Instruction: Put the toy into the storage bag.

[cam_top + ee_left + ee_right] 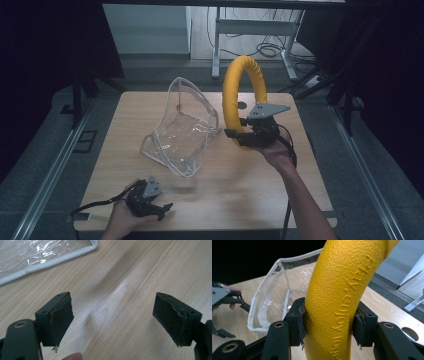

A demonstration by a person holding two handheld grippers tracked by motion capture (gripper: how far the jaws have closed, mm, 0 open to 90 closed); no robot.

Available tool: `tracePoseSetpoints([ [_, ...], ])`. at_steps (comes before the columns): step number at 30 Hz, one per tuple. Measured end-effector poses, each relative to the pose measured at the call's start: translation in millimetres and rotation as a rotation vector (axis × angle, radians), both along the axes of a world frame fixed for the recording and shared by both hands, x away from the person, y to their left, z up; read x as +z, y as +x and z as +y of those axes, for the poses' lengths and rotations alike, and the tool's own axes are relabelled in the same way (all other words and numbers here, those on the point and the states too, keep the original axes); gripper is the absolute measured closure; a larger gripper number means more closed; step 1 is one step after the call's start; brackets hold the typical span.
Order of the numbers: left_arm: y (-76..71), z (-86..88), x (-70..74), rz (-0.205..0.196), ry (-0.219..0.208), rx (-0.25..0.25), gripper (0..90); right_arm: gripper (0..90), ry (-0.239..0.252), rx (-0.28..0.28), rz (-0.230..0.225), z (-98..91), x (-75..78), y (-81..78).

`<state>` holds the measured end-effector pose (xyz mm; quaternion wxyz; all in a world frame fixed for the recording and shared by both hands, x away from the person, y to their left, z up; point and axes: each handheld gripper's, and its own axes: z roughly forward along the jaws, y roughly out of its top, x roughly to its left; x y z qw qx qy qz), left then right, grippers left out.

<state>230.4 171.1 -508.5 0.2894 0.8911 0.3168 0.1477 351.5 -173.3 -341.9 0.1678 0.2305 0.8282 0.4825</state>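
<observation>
Right tongs [235, 134] are clamped on the yellow foam ring [241, 89], holding it upright off the counter [250, 185], probably to drop it into the clear pouch [181, 127] standing open just beside them. Left tongs [161, 210] sit spread and empty, near the pouch's corner, likely waiting to steady it.

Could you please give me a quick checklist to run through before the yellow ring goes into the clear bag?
1. Right gripper shut on the yellow ring: ok, jaws press both sides.
2. Ring lifted off the table: ok.
3. Clear bag standing with its mouth open: ok.
4. Left gripper free to steady the bag: ok, jaws open with nothing between them.
5. Left gripper holding the bag: not ok, it is apart from it.
6. Ring fits the bag's mouth: cannot tell.
</observation>
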Motion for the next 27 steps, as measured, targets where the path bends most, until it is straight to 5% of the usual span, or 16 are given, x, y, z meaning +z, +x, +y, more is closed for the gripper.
tracePoseSetpoints([
  [27,0.3,-0.7,-1.0,0.003,0.001,-0.002,16.2,50.6,0.098,0.010,-0.022,9.6,9.7,-5.7],
])
